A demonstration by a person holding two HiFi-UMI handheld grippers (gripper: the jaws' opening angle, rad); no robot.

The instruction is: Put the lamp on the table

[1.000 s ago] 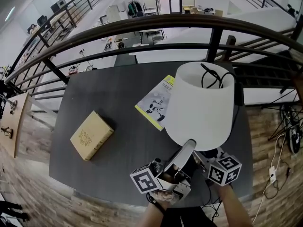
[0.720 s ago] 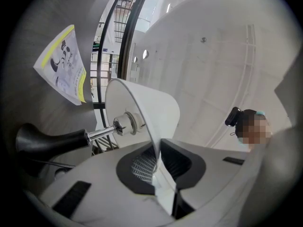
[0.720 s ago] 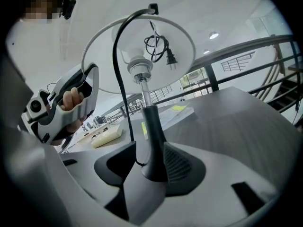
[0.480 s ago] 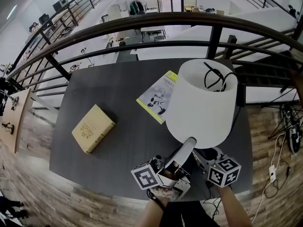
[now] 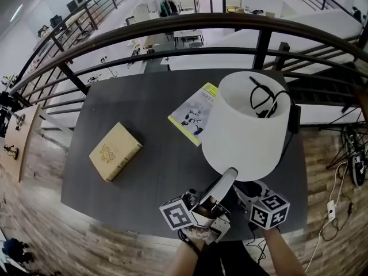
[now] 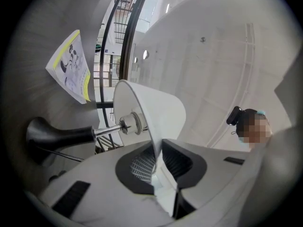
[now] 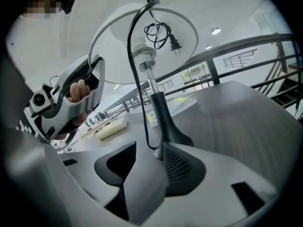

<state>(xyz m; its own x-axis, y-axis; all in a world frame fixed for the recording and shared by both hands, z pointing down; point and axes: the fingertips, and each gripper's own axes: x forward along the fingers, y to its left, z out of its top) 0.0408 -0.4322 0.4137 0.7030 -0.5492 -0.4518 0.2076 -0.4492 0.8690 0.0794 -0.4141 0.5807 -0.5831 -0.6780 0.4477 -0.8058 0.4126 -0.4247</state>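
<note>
- grey left claw [image 5: 229, 176] [image 6: 158, 150], closest to the person, is pinched almost closed on the bottom rim of the lamp [image 5: 244, 125]. the thin wall of the white shade [image 6: 156, 105] runs straight between its jaws.
- a person's fingers [image 7: 78, 89] are wrapped round that claw's handle, as the right gripper view shows.
- the right claw [image 5: 246, 193] [image 7: 149, 148], just beside the left one, has its jaws a fair way apart and nothing clamped between them. the lamp's black foot [image 7: 163, 122] stands just past the tip of one jaw, which hides its very bottom.
- the lamp is upright at the right side of the dark grey table [image 5: 149, 171], near the front edge. its foot looks to be down on the top.
- a shiny metal stem [image 6: 106, 130] joins the foot to the bulb socket inside the shade.
- a black cord [image 7: 137, 79] climbs from the foot alongside the stem. the rest is coiled with its plug in the open top of the shade.
- a booklet [image 5: 192, 114] with a yellow edge lies flat in the middle of the table, just left of the shade.
- a tan book [image 5: 115, 151] lies well apart, towards the left side.
- beyond the far edge, a dark railing [image 5: 172, 25] curves across.
- a wooden floor [image 5: 52, 234] shows around the table.
</note>
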